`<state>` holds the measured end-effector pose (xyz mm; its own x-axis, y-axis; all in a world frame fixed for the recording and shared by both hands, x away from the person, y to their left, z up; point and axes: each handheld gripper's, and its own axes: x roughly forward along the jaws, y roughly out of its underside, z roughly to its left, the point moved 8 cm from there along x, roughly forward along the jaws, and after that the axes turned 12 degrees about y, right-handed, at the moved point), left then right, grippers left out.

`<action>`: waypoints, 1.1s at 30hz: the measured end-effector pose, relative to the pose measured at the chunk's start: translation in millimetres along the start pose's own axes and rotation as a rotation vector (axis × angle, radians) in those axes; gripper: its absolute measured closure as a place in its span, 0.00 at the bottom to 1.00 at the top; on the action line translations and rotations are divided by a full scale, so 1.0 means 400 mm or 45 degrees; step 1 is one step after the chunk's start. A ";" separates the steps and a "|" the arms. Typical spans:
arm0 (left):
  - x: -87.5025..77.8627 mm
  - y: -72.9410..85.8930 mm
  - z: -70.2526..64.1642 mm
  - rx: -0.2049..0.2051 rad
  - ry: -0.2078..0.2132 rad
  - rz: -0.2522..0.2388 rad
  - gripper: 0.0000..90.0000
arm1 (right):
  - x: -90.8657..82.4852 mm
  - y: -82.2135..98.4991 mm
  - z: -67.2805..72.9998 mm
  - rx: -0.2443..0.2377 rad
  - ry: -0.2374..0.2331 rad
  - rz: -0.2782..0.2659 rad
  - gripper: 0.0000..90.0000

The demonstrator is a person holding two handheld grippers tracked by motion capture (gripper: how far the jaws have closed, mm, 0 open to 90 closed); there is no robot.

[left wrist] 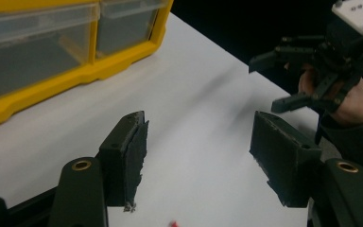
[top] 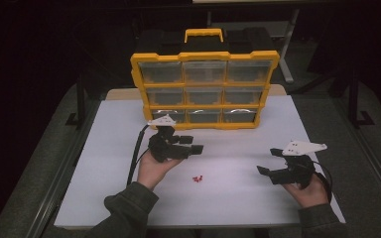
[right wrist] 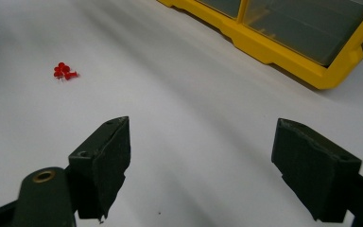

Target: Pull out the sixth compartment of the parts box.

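high view, left gripper (top: 191, 144): you hold it just in front of the organizer (top: 204, 90), near the bottom row of drawers; its jaws stand apart with nothing between them.
high view, right gripper (top: 273, 161): you hold it low over the table (top: 104, 163) at the right, well apart from the organizer; jaws spread, empty.
high view, pins (top: 197, 178): the small red cluster lies on the table between your two hands, nearer your left, touched by neither gripper.
high view, drawers: all nine look pushed in; whether any holds pins is too dim to tell.
left gripper view, jaws: parted, bare table between them; a red speck shows at the bottom edge, the organizer's corner (left wrist: 75, 71) at upper left, your right gripper (left wrist: 283, 80) beyond.
right gripper view, jaws: wide apart, holding nothing; the pins (right wrist: 64, 71) lie ahead at upper left, the organizer (right wrist: 283, 52) at upper right.
progress: you seem early on, since the pins are not picked up and no drawer is open for them.
left to do: by my judgement, open a drawer, pinch the pins, drop them in.
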<state>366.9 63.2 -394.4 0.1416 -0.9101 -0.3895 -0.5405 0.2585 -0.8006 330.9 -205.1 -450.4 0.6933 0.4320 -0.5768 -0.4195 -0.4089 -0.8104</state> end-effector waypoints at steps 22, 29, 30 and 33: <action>0.175 -0.172 0.043 -0.118 -0.075 -0.153 0.48 | 0.008 0.008 -0.019 0.012 0.013 0.009 0.21; 0.208 -0.223 0.059 -0.199 -0.096 -0.252 0.51 | 0.009 0.007 -0.017 0.006 0.011 0.013 0.22; 0.212 -0.229 0.063 -0.210 -0.106 -0.268 0.51 | 0.010 0.008 -0.016 0.008 0.008 0.017 0.22; 0.225 -0.248 0.071 -0.234 -0.113 -0.301 0.52 | 0.012 0.009 -0.017 0.011 0.005 0.022 0.22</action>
<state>456.6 -35.0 -363.1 0.3487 -0.9041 -0.2469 -0.6238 -0.0273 -0.7811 336.7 -209.8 -455.3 0.6881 0.4221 -0.5903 -0.4364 -0.4093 -0.8013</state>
